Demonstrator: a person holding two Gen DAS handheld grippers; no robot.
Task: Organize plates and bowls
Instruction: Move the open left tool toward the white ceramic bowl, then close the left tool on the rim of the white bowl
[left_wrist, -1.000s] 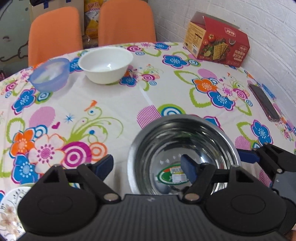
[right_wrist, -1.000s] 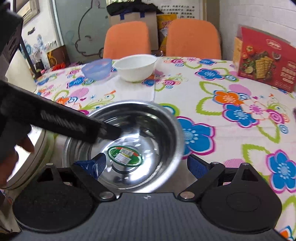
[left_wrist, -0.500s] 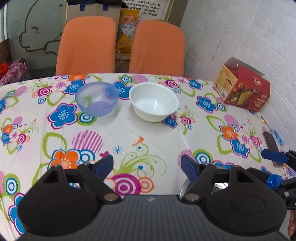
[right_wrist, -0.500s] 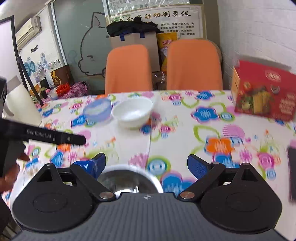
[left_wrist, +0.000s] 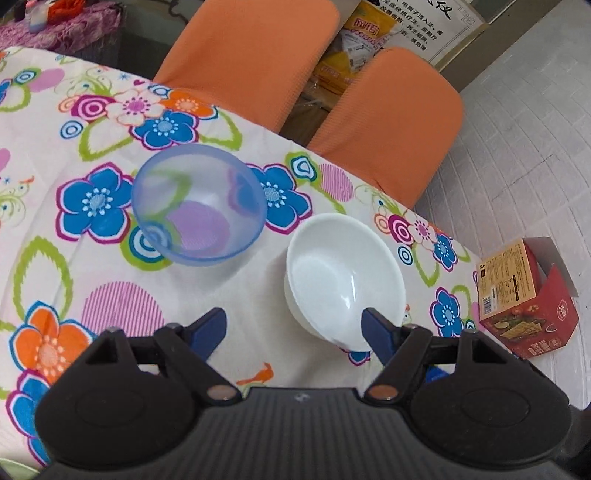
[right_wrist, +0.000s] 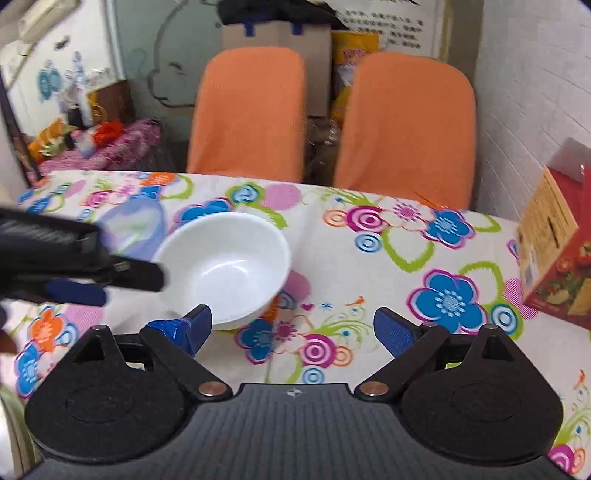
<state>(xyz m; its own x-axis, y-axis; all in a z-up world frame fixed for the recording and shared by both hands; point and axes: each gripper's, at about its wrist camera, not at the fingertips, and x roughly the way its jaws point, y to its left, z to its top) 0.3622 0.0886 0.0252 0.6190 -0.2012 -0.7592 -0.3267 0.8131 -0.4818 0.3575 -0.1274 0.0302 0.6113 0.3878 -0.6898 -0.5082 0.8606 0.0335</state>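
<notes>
Gone from both views since a second ago: steel bowl. Now near left tool (left_wrist: 293, 330), spread wide and empty: round glossy white ceramic bowl (left_wrist: 343, 277), beside translucent blue plastic bowl (left_wrist: 199, 205) on floral bench (left_wrist: 258, 343). Right tool (right_wrist: 291, 328) likewise wide. Probably heavy, slick, breakable; best pinched at rim.

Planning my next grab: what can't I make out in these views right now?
- Blue bowl: right wrist view, blurred and partly hidden by the left gripper.
- White bowl: left wrist view, near rim behind a fingertip.
- Cracker box: cut off by right edge.
</notes>
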